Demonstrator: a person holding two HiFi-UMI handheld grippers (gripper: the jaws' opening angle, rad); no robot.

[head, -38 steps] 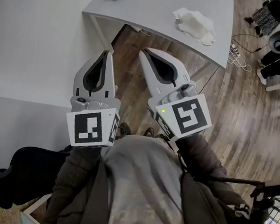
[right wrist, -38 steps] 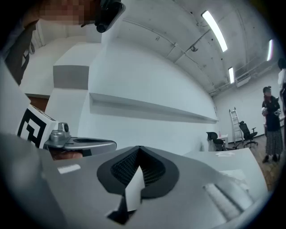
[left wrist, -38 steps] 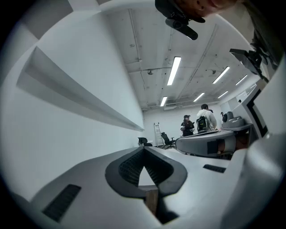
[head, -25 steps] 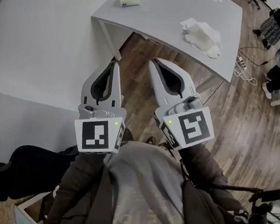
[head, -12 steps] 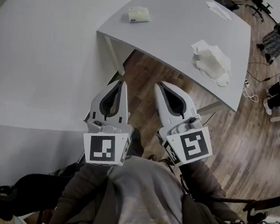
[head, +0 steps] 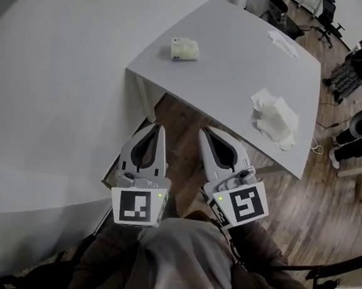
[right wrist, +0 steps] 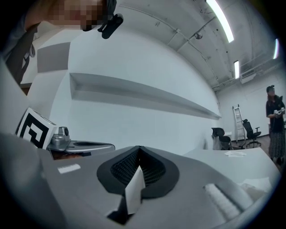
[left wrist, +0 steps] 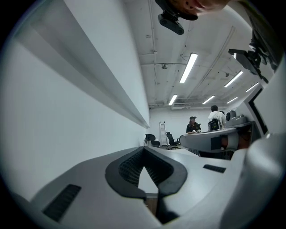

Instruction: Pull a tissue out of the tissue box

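Down by the chest, both tools clenched, nothing pulled yet

Up on the worktop (head: 231,69), the thing I take for the tissue box (head: 183,49) sits near the left edge. It's small and pale, too small to see whether a sheet pokes out. A crumpled pile of tissues (head: 274,120) lies by the right edge, with one flat sheet (head: 282,42) further back, both well apart from the box. Left tool (head: 157,127) and right tool (head: 205,132) are side by side close to the body, over the floor (head: 327,204), short of the worktop's near edge. Both are clenched tip to tip with nothing gripped. The right gripper view shows a pale sliver (right wrist: 133,190) in the slit, and I can't tell it from background. So for this pull I'd call it zero progress: the reach to the box is left, then opening a tool, pinching a sheet and drawing it up. Probably want the other tool pinning the box, since it looks light
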